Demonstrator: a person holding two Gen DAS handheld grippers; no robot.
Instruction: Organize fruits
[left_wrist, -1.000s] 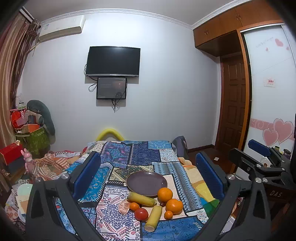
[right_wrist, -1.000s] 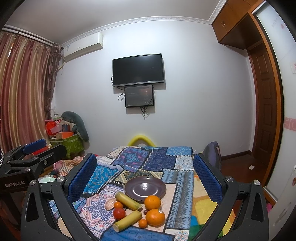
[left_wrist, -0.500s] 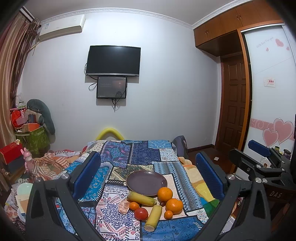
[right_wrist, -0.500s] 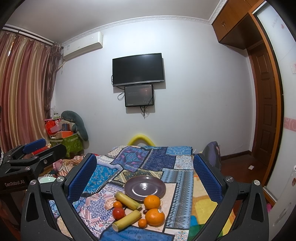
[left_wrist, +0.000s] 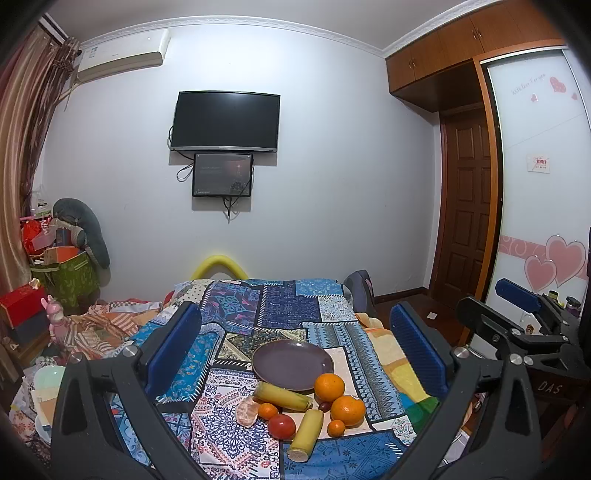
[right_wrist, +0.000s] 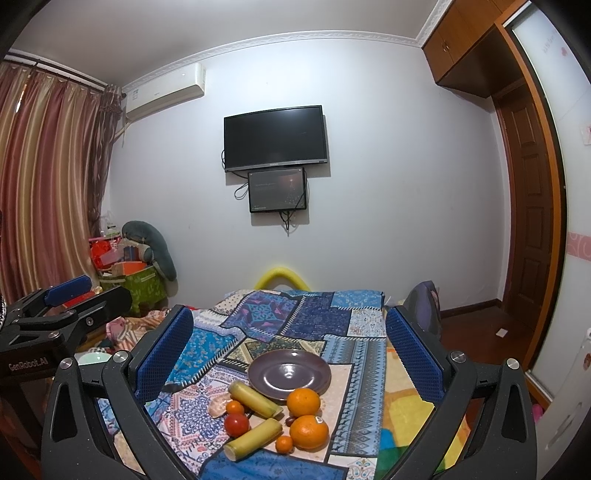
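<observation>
Fruit pile (left_wrist: 306, 410) beside purple plate (left_wrist: 291, 363) on patterned cloth (left_wrist: 236, 435). Left gripper (left_wrist: 295, 347), right gripper (right_wrist: 291, 350): fingers spread wide, holding nothing, above cloth.

Fruit cluster (left_wrist: 306, 406) crowds the plate's (left_wrist: 291, 363) near rim (touching it); patchwork cloth (left_wrist: 280, 306) beyond lies open.

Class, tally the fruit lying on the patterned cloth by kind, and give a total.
Large oranges: 2
Small mandarins: 2
Peeled mandarin: 1
Red tomato: 1
Yellow-green cane pieces: 2
Small dark fruit: 1
Total: 9, none on the plate.
</observation>
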